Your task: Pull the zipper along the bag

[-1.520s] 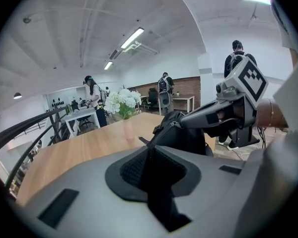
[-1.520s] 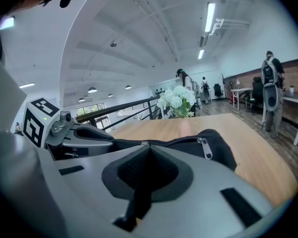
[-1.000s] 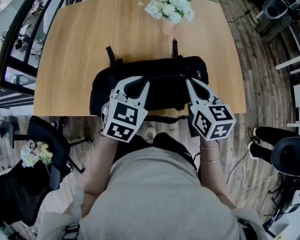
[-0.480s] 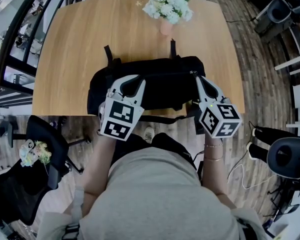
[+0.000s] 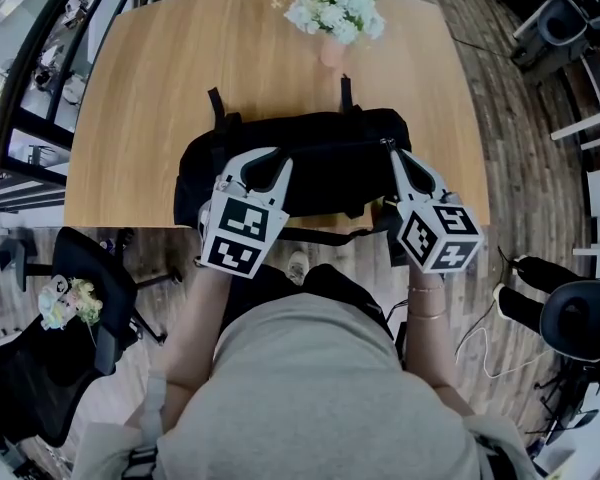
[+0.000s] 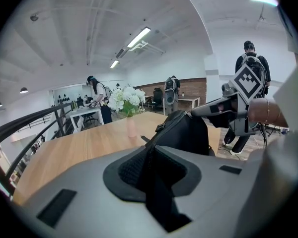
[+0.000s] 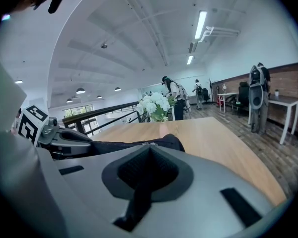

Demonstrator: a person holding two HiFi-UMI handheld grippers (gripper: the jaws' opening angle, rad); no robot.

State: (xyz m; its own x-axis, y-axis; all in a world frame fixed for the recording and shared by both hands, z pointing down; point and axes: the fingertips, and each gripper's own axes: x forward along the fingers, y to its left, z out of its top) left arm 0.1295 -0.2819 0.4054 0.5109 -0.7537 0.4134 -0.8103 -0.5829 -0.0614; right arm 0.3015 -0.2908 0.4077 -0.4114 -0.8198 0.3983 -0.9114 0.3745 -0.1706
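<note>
A black bag [image 5: 325, 163] lies on the wooden table [image 5: 160, 78] close to the front edge, its zipper running along the top. My left gripper [image 5: 268, 154] is on the bag's left part; in the left gripper view the left gripper [image 6: 149, 148] is shut on a fold of black bag fabric [image 6: 186, 133]. My right gripper [image 5: 390, 149] sits at the bag's right end. In the right gripper view the right gripper [image 7: 149, 146] is shut, with the small zipper pull [image 7: 150, 143] at its tips and the bag [image 7: 124, 146] stretching left behind them.
A pink vase of white flowers [image 5: 337, 16] stands at the table's far edge behind the bag. Black office chairs are on the floor at front left [image 5: 75, 308] and at right [image 5: 580, 318]. People stand at desks in the far room [image 6: 251, 63].
My right gripper has slid to the right along the bag's top toward its right end. The left gripper and the bag have stayed put.
</note>
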